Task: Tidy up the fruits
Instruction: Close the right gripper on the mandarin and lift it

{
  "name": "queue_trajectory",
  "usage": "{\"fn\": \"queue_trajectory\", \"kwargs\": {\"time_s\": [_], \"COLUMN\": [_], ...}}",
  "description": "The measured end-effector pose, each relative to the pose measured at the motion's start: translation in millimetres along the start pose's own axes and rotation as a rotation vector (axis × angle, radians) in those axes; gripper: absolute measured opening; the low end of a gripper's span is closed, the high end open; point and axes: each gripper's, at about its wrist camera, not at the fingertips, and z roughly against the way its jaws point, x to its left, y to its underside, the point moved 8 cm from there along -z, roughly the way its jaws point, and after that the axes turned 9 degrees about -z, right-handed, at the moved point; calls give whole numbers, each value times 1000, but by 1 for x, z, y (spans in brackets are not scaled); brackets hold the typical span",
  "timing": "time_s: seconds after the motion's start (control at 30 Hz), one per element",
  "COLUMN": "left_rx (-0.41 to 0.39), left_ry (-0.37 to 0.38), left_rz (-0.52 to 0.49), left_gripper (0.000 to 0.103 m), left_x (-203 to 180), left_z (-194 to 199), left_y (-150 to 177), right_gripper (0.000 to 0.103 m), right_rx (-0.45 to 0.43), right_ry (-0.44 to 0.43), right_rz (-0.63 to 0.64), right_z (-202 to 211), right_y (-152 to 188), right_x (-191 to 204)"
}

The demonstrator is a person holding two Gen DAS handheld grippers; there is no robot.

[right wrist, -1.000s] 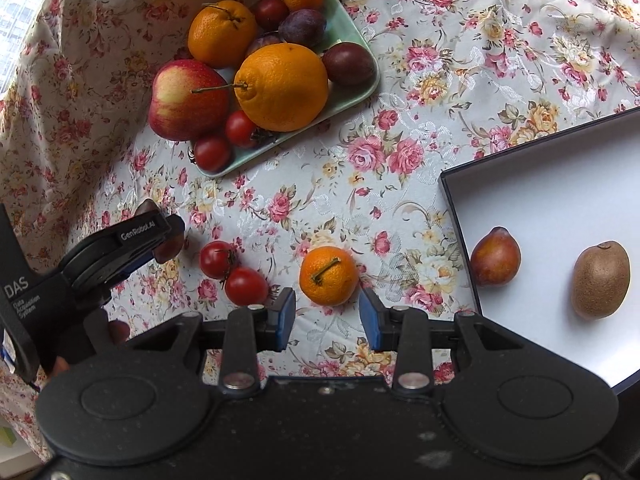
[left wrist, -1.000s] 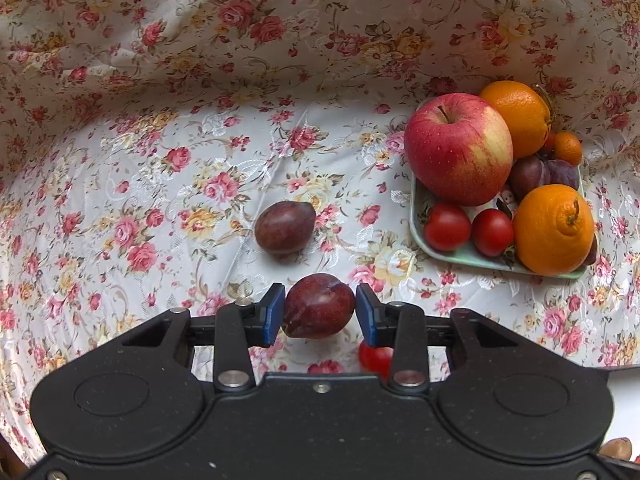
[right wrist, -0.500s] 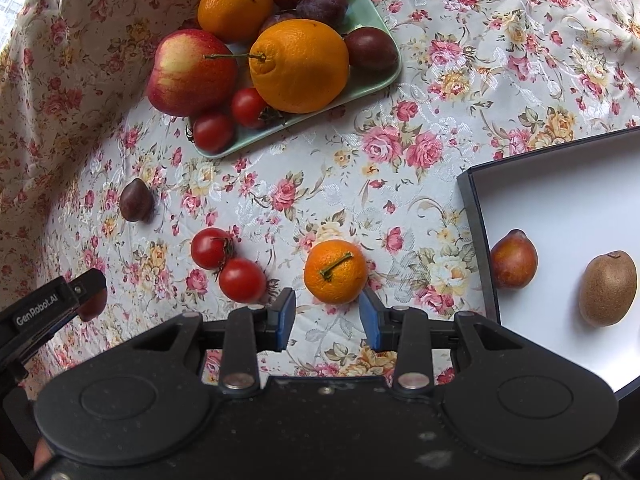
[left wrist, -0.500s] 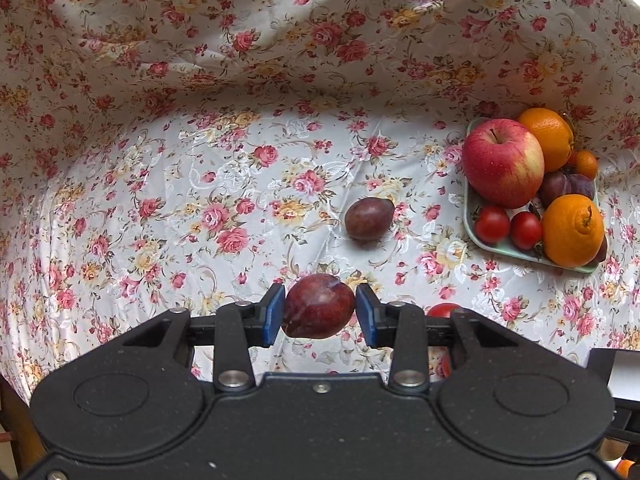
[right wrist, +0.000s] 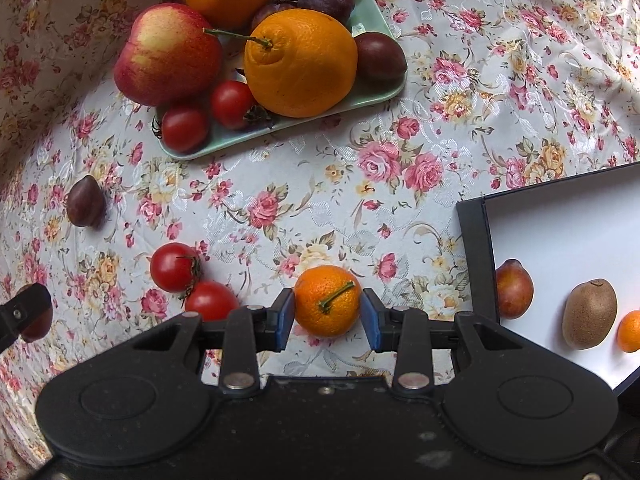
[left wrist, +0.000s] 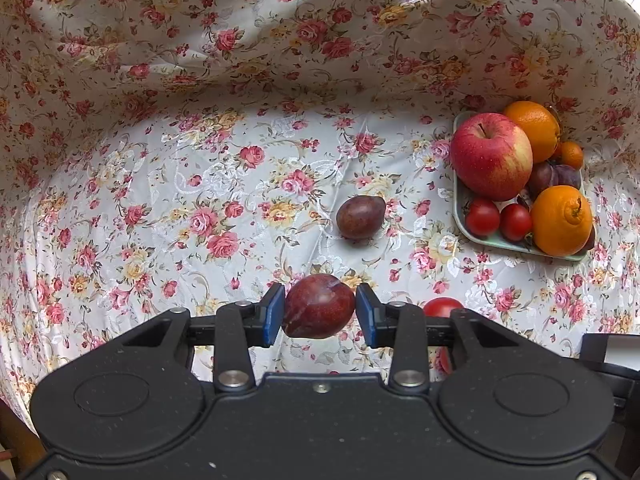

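Observation:
My left gripper (left wrist: 319, 314) is shut on a dark red plum (left wrist: 318, 306) and holds it above the floral cloth. A second plum (left wrist: 361, 216) lies on the cloth beyond it; it also shows in the right wrist view (right wrist: 85, 201). My right gripper (right wrist: 327, 314) is open, its blue pads on either side of a small mandarin (right wrist: 327, 300) that rests on the cloth. Two loose tomatoes (right wrist: 174, 266) lie left of the mandarin. The left gripper's fingertip shows at the left edge of the right wrist view (right wrist: 26, 312).
A green plate (right wrist: 376, 90) at the back holds an apple (right wrist: 168, 54), oranges, plums and tomatoes. A white tray with a dark rim (right wrist: 478, 256) at the right holds a plum (right wrist: 514, 289), a kiwi (right wrist: 589, 314) and a mandarin. The cloth rises into a wall behind.
My left gripper has lifted and drawn back with the plum. My right gripper has moved forward and down, so the mandarin now sits between its open pads.

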Motion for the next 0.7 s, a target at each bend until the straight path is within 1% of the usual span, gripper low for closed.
{"fn": "queue_trajectory", "kwargs": {"time_s": [0.07,0.2,0.33,0.43,0.5,0.53,0.6,0.7], "left_rx": [-5,4,12,8,4,4,5,5], "left_ry": [-1,7,7,12,14,15,19,24], "left_rz": [1,20,25,21,18,16,15,13], "left_gripper": [47,47,47,47,47,47,47,47], "left_x": [4,13,18,19,18,18,17,16], "left_z": [1,0,-2,0,1,1,1,2], "left_y": [0,0,2,1,1,1,1,1], "right_gripper": [42,43,44,44,45,45,45,43], "right_rx": [-2,-39,-66,-74,-66,-48,23,-2], "right_ry": [18,40,46,31,16,9,-8,-4], "right_rz": [3,-6,-56,-104,-128,-142,-187,-187], "right_z": [-3,-6,-8,-9,-13,-16,-28,-26], "right_y": [0,-1,2,6,8,9,17,20], "right_x": [2,4,2,-2,-5,-7,-11,-10]}}
